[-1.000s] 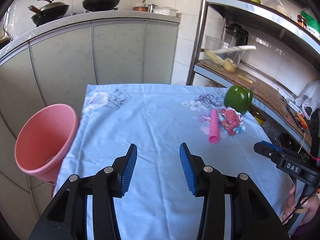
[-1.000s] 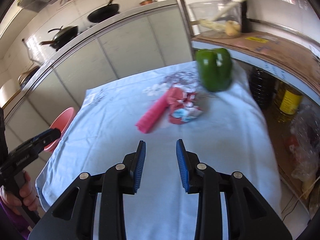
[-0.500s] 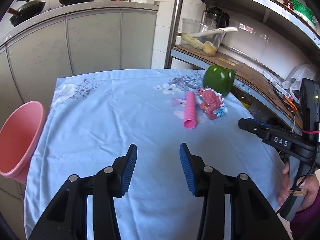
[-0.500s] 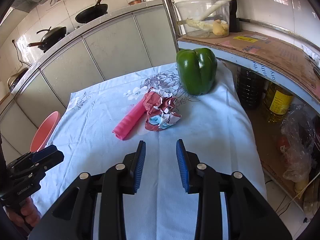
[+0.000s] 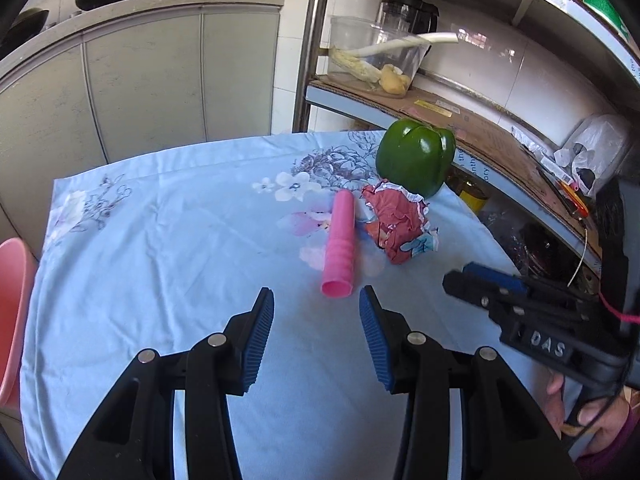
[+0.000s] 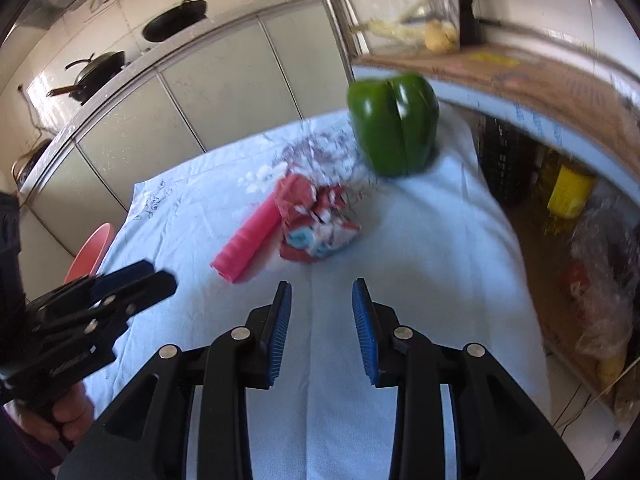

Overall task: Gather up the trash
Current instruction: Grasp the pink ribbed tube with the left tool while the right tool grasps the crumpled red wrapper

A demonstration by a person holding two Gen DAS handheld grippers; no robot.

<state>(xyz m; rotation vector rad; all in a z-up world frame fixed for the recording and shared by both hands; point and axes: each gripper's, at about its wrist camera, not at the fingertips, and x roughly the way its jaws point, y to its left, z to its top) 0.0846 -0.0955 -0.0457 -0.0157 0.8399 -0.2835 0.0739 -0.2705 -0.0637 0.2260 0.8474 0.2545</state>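
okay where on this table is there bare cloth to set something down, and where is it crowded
Free: the wide stretch of tablecloth from the pink tube across to the pink bin side, and the near strip in front of both open grippers. Crowded: the far right corner, where the tube, crumpled wrapper and green pepper cluster.

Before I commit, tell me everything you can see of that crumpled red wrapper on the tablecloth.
The crumpled red wrapper is a wadded ball of thin, glossy-looking packaging, mostly red with white torn edges and a blue-and-white printed patch low on its near side. It lies loose on the light blue floral tablecloth, between the pink ribbed tube and the green bell pepper. Whether it touches either cannot be told. Neither pair of tongs touches it.
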